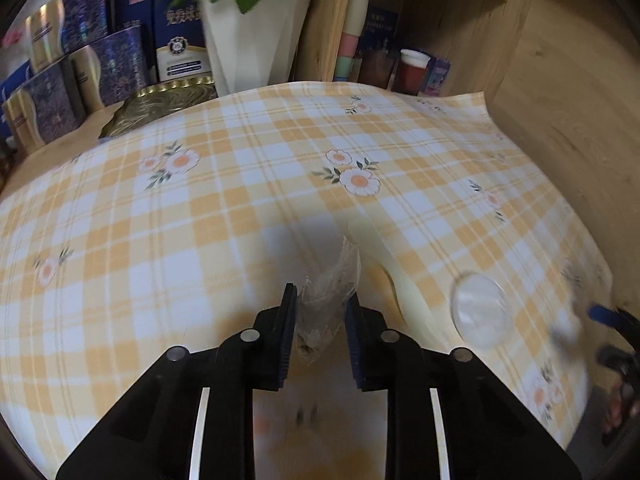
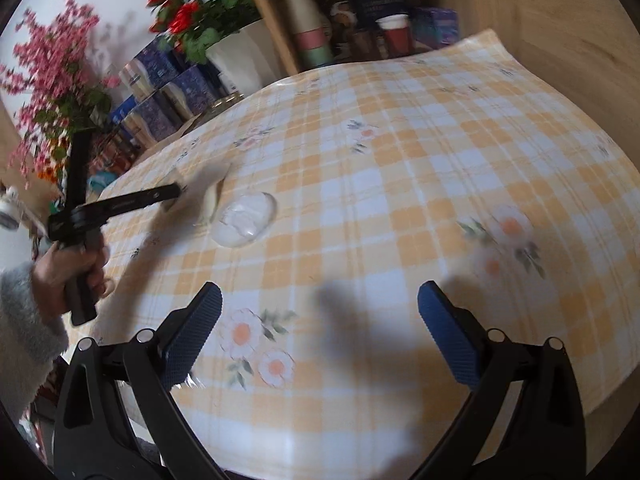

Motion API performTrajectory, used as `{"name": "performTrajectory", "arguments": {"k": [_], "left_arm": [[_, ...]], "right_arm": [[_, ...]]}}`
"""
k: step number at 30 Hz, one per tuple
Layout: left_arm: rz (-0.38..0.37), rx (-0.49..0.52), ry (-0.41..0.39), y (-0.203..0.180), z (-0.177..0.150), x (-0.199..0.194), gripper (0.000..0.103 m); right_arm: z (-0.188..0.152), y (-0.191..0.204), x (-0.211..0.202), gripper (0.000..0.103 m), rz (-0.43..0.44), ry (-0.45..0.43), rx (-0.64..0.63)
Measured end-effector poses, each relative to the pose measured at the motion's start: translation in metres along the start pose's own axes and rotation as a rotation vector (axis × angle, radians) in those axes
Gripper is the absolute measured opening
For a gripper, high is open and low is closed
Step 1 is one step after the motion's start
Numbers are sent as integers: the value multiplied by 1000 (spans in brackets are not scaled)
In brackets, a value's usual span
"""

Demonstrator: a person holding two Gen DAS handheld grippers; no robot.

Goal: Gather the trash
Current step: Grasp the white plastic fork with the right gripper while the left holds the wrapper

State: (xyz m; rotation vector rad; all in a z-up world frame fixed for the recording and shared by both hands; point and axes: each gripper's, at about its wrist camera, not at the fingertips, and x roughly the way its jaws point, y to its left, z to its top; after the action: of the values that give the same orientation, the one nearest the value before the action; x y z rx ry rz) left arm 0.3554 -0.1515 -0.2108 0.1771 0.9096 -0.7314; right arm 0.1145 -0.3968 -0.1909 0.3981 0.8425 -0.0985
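Potted plant (image 1: 256,28), checked tablecloth (image 1: 240,184)

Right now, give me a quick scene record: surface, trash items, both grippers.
surface: plaid floral tablecloth
trash 1: crumpled clear plastic wrapper, between the left gripper's pads
trash 2: clear round plastic lid, flat on the cloth, beside the wrapper
left gripper: closed on the wrapper
right gripper: open, nothing between its pads, above bare cloth
background: white plant pot, blue boxes
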Motion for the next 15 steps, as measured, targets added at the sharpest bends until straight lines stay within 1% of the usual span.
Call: {"name": "performTrajectory", "arguments": {"k": [3,4,6,9,13,15], "left_arm": [[-7,-22,-15,4,-17,-25,22],[-14,-42,-22,7,-25,-36,22],[-23,-90,-37,14,-42,-59,22],[-15,-154,-61,23,-67,-89,22],[21,-230,-93,29,-98,-124,22],[27,-285,-113,33,-117,-144,22]], "right_arm": [[19,24,14,95,40,12,-74],[24,31,18,92,52,14,-94],[40,52,36,91,87,22,-154],[62,79,68,84,98,35,-236],[83,105,113,76,99,97,-258],[91,115,136,72,69,123,-245]]}}
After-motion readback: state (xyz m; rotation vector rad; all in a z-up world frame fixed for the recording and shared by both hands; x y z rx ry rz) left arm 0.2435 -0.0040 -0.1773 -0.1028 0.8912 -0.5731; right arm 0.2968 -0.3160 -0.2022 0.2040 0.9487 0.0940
